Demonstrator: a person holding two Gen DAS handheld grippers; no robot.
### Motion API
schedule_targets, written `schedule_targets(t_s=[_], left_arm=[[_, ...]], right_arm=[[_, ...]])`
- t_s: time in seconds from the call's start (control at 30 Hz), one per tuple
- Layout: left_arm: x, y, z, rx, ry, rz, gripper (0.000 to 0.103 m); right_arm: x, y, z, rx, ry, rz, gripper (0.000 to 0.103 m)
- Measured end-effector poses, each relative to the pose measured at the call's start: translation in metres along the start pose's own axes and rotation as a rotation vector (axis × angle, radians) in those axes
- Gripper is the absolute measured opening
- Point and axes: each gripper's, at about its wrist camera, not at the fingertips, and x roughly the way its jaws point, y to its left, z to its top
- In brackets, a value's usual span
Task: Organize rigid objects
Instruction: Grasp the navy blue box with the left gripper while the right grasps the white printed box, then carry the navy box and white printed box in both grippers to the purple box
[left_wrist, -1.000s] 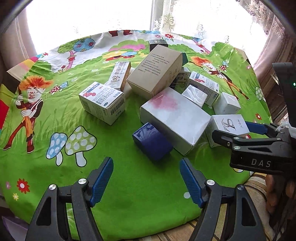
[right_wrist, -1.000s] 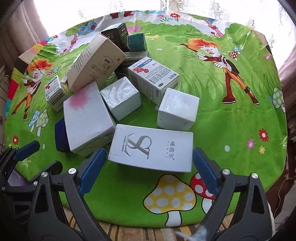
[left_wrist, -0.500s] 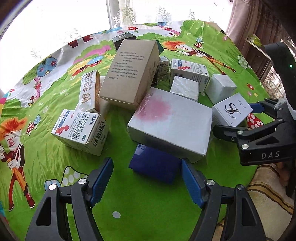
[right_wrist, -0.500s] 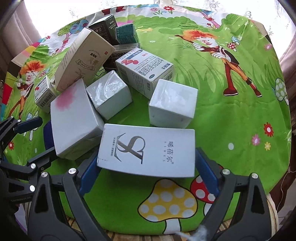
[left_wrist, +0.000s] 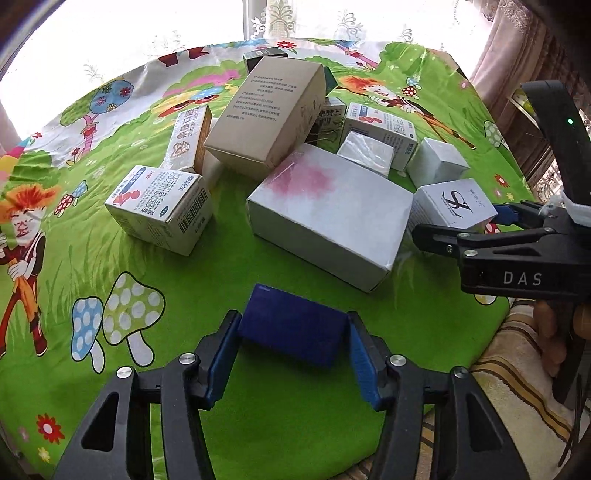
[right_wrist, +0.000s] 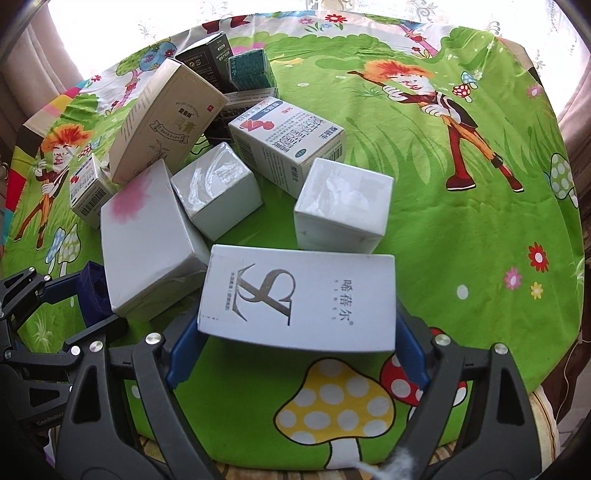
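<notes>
Blue pads of your left gripper (left_wrist: 291, 350) have just closed onto the navy box (left_wrist: 291, 334), seemingly gripping it, pulled clear of the pile for sorting, while your right gripper (right_wrist: 295, 343) brackets the white logo box (right_wrist: 299, 301).

One dark blue cardboard box (left_wrist: 291, 334), five plain white cardboard boxes (right_wrist: 343, 199), three white printed medicine cartons (right_wrist: 288, 142), one tan carton (left_wrist: 266, 114), and two dark cartons (right_wrist: 208, 55) are visible.
</notes>
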Motion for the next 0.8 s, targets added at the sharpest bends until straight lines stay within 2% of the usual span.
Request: schedule_targets(t_s=[0.4,0.8], left_arm=[[-0.046,0.009,-0.058,-0.298,-0.04,0.05,0.057],[-0.062,0.011,-0.089,-0.387,-0.044,0.067,0.057]], right_arm=[[-0.017,0.003,-0.012,-0.028,-0.025,0.011,0.089],[-0.047,0.022,-0.031,-0.106,-0.057,0.044,0.089]])
